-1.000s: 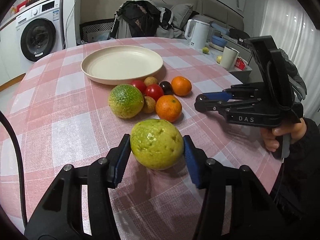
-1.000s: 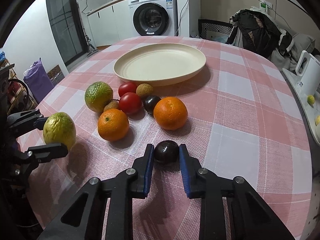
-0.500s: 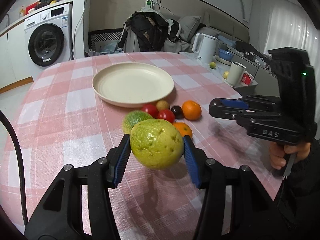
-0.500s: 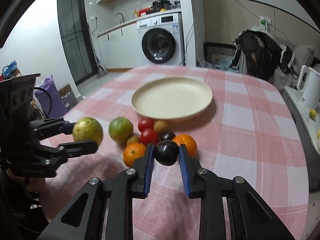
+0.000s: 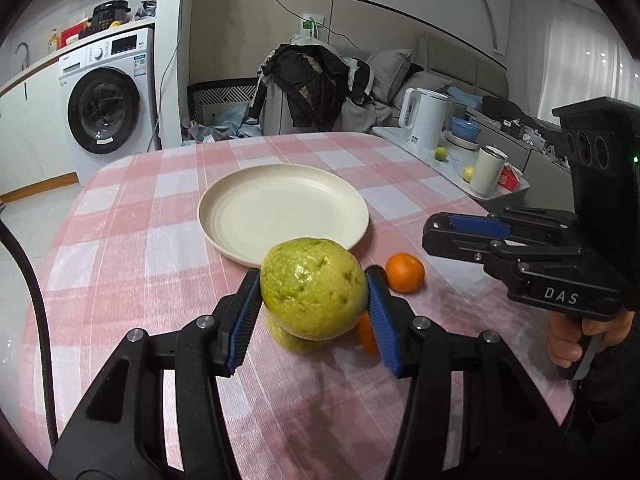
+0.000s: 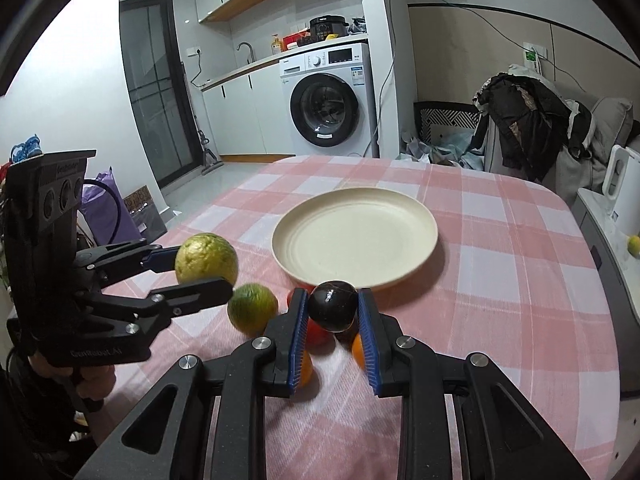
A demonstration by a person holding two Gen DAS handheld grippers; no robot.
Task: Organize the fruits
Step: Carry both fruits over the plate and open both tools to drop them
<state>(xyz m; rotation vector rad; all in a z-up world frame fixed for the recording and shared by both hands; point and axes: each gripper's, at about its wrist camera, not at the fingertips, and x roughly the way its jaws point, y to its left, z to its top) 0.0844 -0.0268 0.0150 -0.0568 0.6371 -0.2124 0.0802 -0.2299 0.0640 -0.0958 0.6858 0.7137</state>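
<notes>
The plate (image 6: 354, 236) sits mid-table (image 6: 520, 280), with the loose fruit cluster (image 6: 256, 308) just before its near rim. Above that cluster, the left gripper (image 5: 314, 304) holds a guava (image 5: 314, 288), left of the right gripper (image 6: 332, 316) holding a plum (image 6: 333, 306). A washing machine (image 6: 326, 100) stands behind the table.

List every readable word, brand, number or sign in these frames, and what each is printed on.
"DAS": on the side of the right gripper, seen from the left wrist.
Raised lettering on the left gripper body: too faint to read reliably.
Washing machine panel and sticker: too small to read.
Red packet by the white cup: print is blurred.
</notes>
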